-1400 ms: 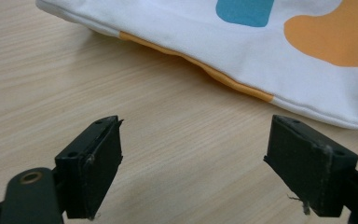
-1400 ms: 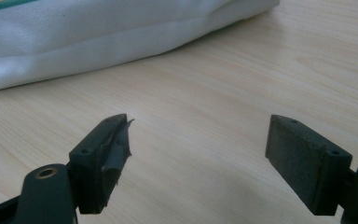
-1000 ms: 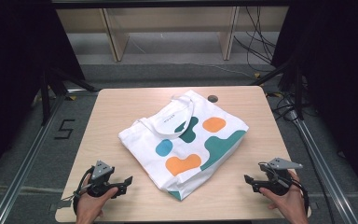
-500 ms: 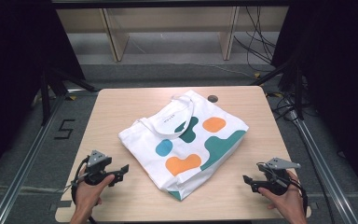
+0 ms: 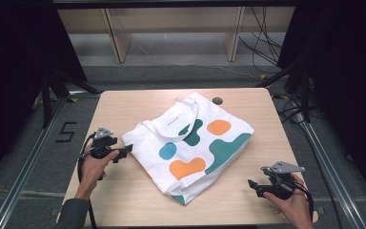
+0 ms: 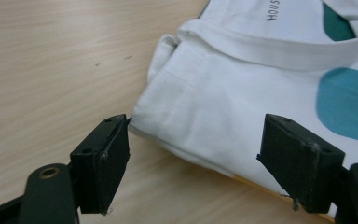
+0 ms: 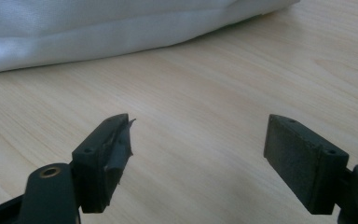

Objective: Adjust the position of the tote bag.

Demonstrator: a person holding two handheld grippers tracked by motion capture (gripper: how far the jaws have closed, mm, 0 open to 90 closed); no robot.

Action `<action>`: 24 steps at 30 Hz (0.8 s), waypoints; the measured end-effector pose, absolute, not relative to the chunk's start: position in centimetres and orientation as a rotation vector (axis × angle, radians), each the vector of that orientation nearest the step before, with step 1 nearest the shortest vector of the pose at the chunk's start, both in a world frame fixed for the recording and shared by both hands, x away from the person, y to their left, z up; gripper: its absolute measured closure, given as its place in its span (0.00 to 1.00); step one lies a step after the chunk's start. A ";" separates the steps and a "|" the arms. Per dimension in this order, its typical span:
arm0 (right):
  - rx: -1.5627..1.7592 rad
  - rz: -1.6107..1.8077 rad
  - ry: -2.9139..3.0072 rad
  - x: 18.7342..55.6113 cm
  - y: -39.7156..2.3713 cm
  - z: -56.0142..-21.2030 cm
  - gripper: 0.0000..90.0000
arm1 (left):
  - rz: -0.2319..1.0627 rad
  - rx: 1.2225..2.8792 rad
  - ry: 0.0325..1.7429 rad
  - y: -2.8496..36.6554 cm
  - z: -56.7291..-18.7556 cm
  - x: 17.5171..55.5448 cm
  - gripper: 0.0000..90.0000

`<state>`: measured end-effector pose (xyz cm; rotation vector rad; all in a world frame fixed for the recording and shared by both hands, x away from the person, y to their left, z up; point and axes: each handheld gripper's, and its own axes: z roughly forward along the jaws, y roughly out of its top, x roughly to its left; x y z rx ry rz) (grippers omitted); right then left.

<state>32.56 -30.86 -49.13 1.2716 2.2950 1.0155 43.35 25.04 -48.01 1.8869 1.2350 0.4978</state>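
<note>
Left tool (image 5: 124,151) gapes, seemingly just short of the tote bag's (image 5: 190,143) corner; right tool (image 5: 253,185) released, apart.

In the left gripper view the tote bag (image 6: 242,93) runs off the top and right edges, so its printed lettering (image 6: 286,11) is cut short and only a slice of the teal patch (image 6: 349,105) shows, while the bag's near corner is slightly blurred. In the right gripper view the bag (image 7: 98,28) is cut off at the top and left, a soft, unfocused white fold. From the high view the lettering (image 5: 175,120) is too small to read.
</note>
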 end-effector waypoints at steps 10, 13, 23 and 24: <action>1.269 0.994 2.302 32.6 -30.8 -49.3 0.27 | 0.469 1.916 1.185 24.5 -48.1 46.4 0.25; 1.266 0.996 2.304 32.6 -30.8 -49.3 0.27 | 0.450 1.921 1.202 24.6 -48.3 47.3 0.23; 1.256 1.001 2.304 32.6 -30.8 -49.3 0.28 | 0.444 1.985 1.229 25.2 -49.4 47.3 0.79; 1.256 1.001 2.304 32.6 -30.8 -49.3 0.28 | 0.444 1.985 1.229 25.2 -49.4 47.3 0.85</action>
